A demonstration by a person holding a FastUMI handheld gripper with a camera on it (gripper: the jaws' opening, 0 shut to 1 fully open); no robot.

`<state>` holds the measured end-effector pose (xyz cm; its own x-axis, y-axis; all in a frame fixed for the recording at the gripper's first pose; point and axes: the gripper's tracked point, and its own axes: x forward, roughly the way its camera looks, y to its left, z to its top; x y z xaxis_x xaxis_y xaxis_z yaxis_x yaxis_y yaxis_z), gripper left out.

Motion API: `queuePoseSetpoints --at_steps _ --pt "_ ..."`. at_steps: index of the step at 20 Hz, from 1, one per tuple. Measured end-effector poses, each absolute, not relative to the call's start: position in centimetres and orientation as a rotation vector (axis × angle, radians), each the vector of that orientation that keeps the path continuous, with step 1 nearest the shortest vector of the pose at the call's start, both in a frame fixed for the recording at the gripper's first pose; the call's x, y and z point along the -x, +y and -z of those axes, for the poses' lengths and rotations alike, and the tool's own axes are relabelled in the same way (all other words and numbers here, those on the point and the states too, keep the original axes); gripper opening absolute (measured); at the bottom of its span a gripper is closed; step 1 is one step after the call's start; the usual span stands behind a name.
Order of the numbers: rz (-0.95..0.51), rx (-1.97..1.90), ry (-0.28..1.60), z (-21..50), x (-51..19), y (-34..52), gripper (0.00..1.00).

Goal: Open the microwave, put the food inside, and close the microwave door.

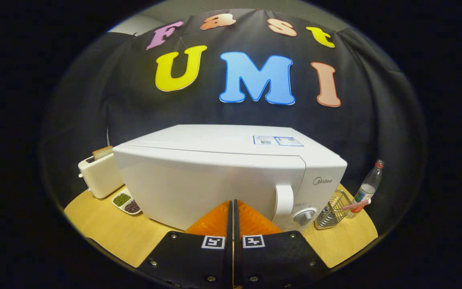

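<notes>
Microwave (pixel 215 176) door closed, my gripper (pixel 233 206) pressed together with nothing in it, just in front of that door.

Left to right on the round wooden table (pixel 106 228): cream toaster (pixel 98 174) with a slice of toast (pixel 102 152) sticking up, a two-part dish (pixel 126 202) of green and dark grains beside the microwave's left corner, the glossy white boxy microwave marked "Midea" with curved handle (pixel 284 198) and round knob (pixel 305 216), a wire basket (pixel 333 210), a clear bottle (pixel 369 186) with red cap. Top sticker (pixel 277 141) unreadable.
</notes>
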<state>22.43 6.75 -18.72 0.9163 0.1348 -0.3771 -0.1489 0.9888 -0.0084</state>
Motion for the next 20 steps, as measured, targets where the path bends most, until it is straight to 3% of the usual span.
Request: queuePoseSetpoints --at_steps 9,20 --pt "-0.132 -0.005 0.273 11.5 -14.0 5.6 0.02" --pt "-0.123 -0.006 0.209 8.9 -3.9 6.1 0.03"
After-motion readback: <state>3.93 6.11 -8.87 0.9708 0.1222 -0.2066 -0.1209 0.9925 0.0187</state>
